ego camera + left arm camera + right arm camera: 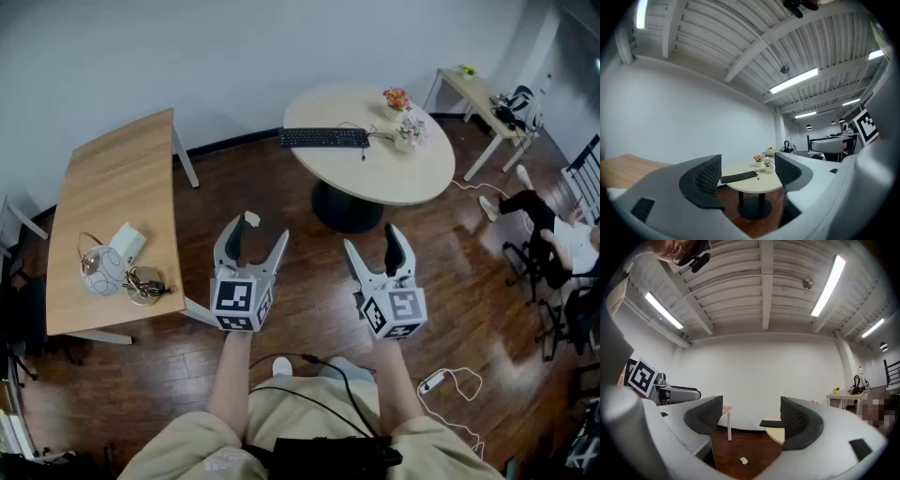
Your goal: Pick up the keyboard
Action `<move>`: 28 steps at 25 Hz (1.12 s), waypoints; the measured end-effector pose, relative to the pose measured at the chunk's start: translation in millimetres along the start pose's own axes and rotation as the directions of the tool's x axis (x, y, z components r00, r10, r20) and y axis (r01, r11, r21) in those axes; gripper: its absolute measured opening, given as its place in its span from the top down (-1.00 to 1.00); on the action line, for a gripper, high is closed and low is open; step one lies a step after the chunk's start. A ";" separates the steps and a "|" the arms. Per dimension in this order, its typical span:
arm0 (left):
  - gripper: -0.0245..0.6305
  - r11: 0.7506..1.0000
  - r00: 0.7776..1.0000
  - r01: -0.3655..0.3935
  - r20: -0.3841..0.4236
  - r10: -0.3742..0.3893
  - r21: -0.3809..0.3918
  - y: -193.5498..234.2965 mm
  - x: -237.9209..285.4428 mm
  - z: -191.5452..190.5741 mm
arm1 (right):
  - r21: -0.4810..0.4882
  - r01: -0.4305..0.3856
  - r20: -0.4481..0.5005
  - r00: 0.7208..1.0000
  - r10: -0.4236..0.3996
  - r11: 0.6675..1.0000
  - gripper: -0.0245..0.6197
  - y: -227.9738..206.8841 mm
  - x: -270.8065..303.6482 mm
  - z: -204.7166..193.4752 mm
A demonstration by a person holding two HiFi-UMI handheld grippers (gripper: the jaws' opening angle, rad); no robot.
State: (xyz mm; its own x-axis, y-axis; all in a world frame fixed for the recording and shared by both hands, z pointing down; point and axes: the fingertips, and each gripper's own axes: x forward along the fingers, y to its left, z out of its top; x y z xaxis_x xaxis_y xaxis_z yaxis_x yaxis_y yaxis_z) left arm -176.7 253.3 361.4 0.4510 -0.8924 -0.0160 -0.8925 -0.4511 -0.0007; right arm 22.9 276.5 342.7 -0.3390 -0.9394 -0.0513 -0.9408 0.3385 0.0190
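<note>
Grippers: left gripper and right gripper are both standing wide, holding nothing.
Keyboard: keyboard is lying on the table's far-left part, well ahead of both grippers, its long axis running left to right across the head view.
Reach: neither gripper is looking clearly nearer (the left one is sighting it straight between its jaws).
Table: table is also carrying flowers near the keyboard's right end.
Floor: floor is separating grippers from table.

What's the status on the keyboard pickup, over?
Left gripper and right gripper open, empty. Keyboard untouched on round table, far ahead. Flower pots near its right end; only wooden floor between.
</note>
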 end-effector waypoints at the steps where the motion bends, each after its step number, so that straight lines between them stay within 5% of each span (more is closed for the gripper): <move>1: -0.14 1.000 1.000 0.004 -0.007 -0.004 -0.002 1.4 -0.1 -3.6 | -0.006 0.005 -0.013 1.000 -0.005 1.000 -0.30 2.7 -1.7 -2.5; 12: -0.14 1.000 0.998 0.010 -0.066 -0.009 0.028 -8.6 63.7 -29.9 | 0.072 0.035 -0.016 0.999 -0.034 0.997 -0.29 -65.3 38.9 -32.8; 21: -0.14 0.998 0.997 -0.052 -0.055 0.053 0.020 -17.7 197.8 -15.8 | 0.088 -0.046 0.089 0.995 0.038 0.995 -0.29 -183.2 140.3 -6.6; 28: -0.14 0.998 0.994 -0.052 -0.098 0.056 0.045 -46.9 269.4 -28.9 | 0.168 -0.042 0.033 0.999 0.037 0.985 -0.29 -259.0 179.6 -43.1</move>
State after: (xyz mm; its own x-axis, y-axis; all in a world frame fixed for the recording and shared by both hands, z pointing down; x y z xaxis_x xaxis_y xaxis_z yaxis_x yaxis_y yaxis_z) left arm -13.1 33.6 386.0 0.3986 -0.9134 0.0821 -0.9142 -0.4029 -0.0445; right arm 205.7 17.7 371.6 -0.3737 -0.9238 -0.0835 -0.9123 0.3824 -0.1464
